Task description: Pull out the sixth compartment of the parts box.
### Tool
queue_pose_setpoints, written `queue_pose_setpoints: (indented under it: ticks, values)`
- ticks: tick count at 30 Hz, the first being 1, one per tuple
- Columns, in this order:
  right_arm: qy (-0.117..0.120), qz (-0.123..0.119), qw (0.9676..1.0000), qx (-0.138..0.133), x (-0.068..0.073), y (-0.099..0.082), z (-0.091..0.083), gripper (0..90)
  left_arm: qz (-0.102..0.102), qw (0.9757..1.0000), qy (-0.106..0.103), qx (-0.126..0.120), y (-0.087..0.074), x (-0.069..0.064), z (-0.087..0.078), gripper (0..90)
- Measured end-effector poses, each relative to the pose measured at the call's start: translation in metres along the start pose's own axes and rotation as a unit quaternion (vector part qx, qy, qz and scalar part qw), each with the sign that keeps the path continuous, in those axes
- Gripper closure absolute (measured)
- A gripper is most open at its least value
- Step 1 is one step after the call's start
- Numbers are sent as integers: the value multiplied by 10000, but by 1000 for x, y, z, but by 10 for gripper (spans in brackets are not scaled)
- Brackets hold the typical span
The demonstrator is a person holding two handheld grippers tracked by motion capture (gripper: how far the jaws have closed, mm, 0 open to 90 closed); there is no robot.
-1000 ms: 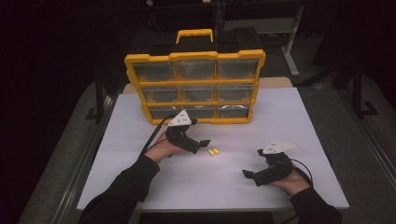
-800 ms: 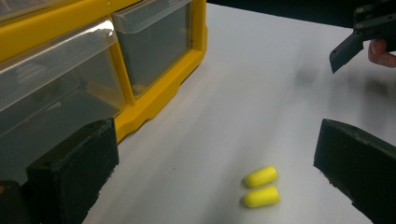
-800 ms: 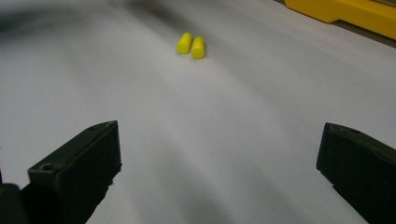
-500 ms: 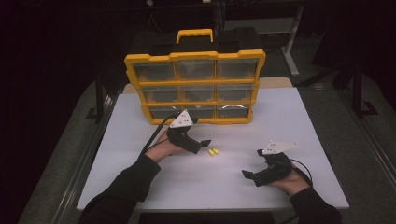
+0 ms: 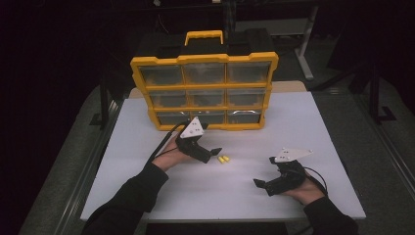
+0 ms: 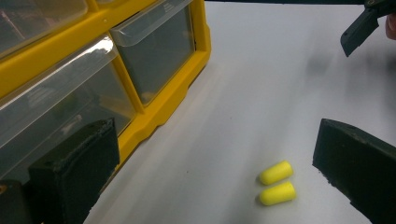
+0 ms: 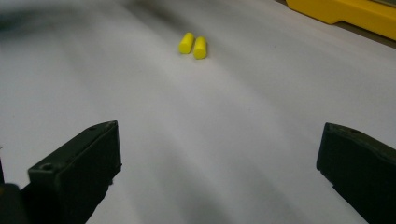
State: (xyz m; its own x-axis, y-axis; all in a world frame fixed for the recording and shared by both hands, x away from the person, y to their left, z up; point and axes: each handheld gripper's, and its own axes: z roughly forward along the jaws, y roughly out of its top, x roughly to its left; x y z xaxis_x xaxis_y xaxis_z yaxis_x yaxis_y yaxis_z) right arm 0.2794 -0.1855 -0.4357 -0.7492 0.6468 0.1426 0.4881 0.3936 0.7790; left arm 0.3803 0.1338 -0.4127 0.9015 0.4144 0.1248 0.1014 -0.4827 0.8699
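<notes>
**Yellow Earplugs Within Reach of Left Claw**

Yellow foam earplugs (image 5: 224, 159), two in number, lay side by side and touching on the white bench (image 5: 313, 127), in front of the yellow drawer organiser (image 5: 203, 93).

Compared with the frames from a second earlier, no item had shifted. The left claw (image 5: 211, 152) had held its station just beside the earplugs, and the right claw (image 5: 260, 183) had stayed near the bench's front edge, well apart from them. The pick-up had therefore probably not yet begun.

Left claw: jaws stood wide, nothing between them. In the left gripper view the earplugs (image 6: 277, 182) lay nearer the right-hand jaw, with the organiser's bottom drawers (image 6: 154, 51) alongside, all shut.

Right claw: jaws wide and empty, aimed across bare bench toward the earplugs (image 7: 193, 45) farther off.

Judgement: the left claw was better placed to take an earplug. Foam would likely compress, so a light closure seemed advisable.
</notes>
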Motion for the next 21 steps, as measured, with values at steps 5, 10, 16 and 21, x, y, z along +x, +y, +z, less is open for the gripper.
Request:
queue_pose_setpoints:
  ticks: [5,10,16,21]
  values:
    - [1,0,10000,2,0,0,0,0,121,9999,34,-2,0,-1,-1,0]
    - [2,0,10000,4,0,0,0,0,215,9997,85,-13,0,-2,-2,0]
    - [4,-6,10000,6,0,0,0,0,319,9993,171,-45,1,-2,-3,0]
    - [4,-6,10000,8,0,0,0,0,418,9989,223,-61,1,-2,-4,0]
